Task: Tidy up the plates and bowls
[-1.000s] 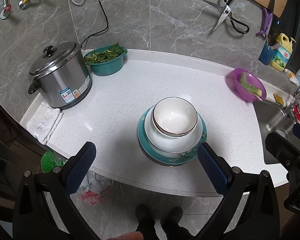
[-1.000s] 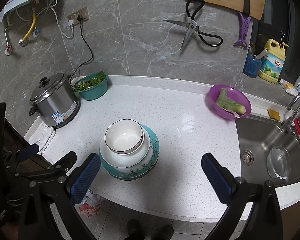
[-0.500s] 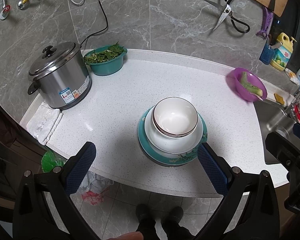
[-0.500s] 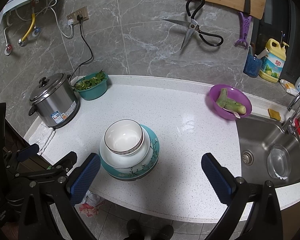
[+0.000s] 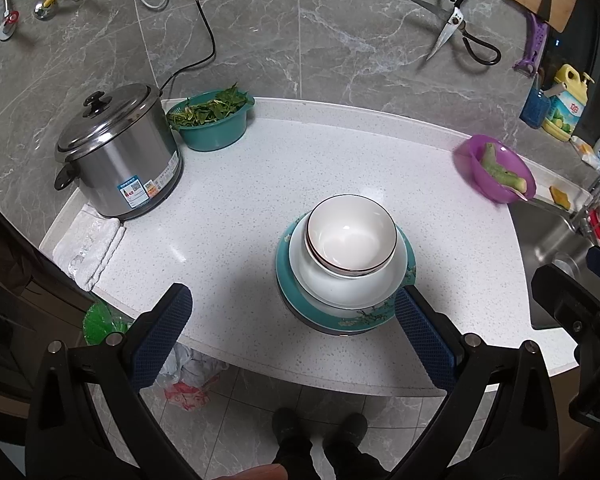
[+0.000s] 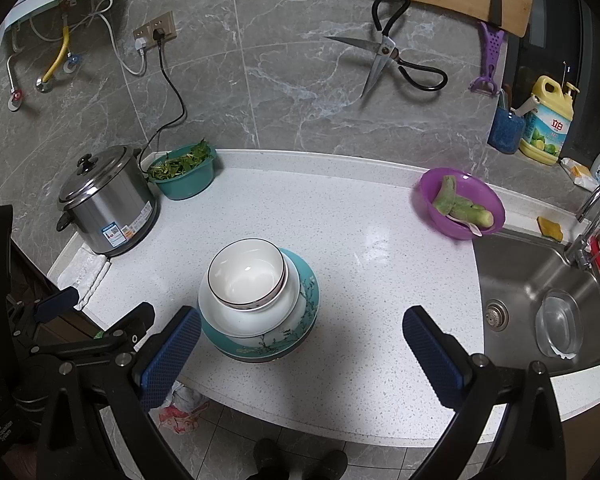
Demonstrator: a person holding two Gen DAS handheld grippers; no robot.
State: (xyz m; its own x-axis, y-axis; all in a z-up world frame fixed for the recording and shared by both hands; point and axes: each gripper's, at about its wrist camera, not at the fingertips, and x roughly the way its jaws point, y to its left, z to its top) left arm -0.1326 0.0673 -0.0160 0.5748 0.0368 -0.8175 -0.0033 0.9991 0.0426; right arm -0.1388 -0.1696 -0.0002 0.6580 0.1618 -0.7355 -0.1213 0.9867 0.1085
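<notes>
Left wrist: your left gripper [image 5: 292,330] hangs released — the stack [image 5: 346,268] sits nested just ahead on the surface [image 5: 228,208], smallest bowl [image 5: 350,236] topmost for stability; your right gripper [image 6: 302,346] gapes too.

The yellow soap bottle [image 6: 547,123] has the Chinese word "立白" on its label. The stickers on the silver pot [image 6: 108,204] are too small to read.
</notes>
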